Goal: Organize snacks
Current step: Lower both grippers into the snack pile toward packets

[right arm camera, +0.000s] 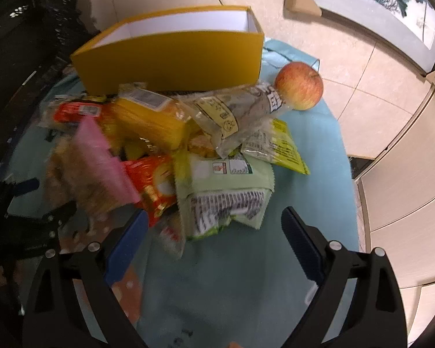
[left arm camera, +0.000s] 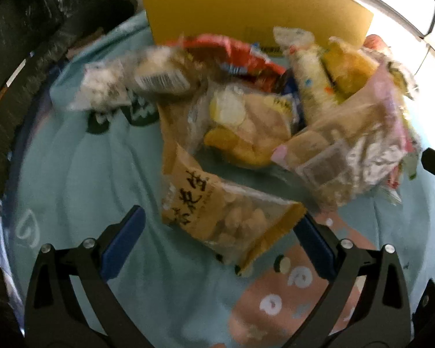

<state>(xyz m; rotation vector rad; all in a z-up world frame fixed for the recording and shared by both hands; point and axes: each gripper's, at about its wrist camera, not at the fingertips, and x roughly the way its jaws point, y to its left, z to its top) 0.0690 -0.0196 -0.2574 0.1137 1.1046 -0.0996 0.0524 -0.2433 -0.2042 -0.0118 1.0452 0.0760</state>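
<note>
Both grippers, left gripper (left arm camera: 220, 226) and right gripper (right arm camera: 214, 229), spread wide over blurred snack packets (right arm camera: 217, 179), seemingly touching none, yellow box (right arm camera: 171, 58) behind

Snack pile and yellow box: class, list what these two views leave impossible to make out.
- Left wrist view: yellow box interior, hidden behind its own front wall.
- Left wrist view: labels in the snack pile, smeared by motion blur.
- Right wrist view: pink packet, blurred; contents unreadable.
- Right wrist view: box floor, cut off by the front wall.
</note>
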